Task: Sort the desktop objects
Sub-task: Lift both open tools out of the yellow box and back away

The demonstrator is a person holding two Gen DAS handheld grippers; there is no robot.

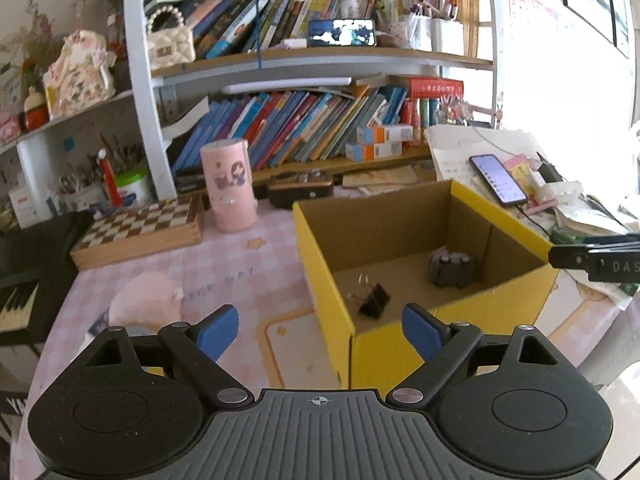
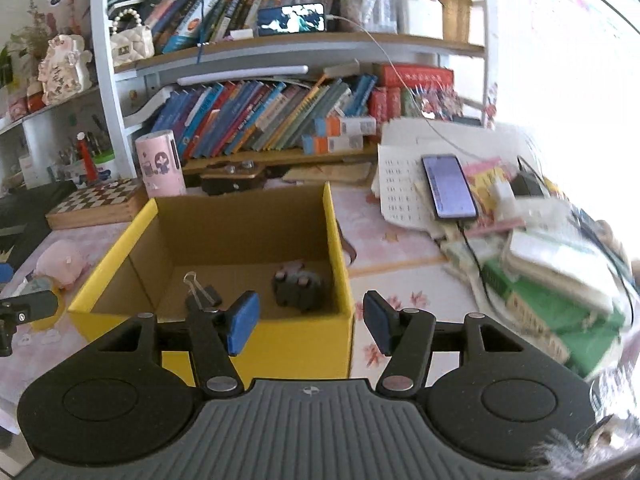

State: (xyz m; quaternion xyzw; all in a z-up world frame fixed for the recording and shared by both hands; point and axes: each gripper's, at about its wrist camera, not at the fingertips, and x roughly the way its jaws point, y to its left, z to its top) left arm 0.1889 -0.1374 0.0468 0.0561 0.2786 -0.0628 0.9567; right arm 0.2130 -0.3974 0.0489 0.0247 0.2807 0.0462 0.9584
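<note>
**Open box on a cluttered desk**

The yellow box holds a binder clip and dark toy. Left gripper and right gripper tilt downward, jaws apart, empty. Only the right view shows the green books.

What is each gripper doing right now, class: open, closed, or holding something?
Left gripper: open, holding nothing.
Right gripper: open, holding nothing.

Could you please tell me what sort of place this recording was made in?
Most likely a home study desk: bookshelves crammed with books, a chessboard box and a phone charging on piled papers, with a pink checked tablecloth beneath.
</note>
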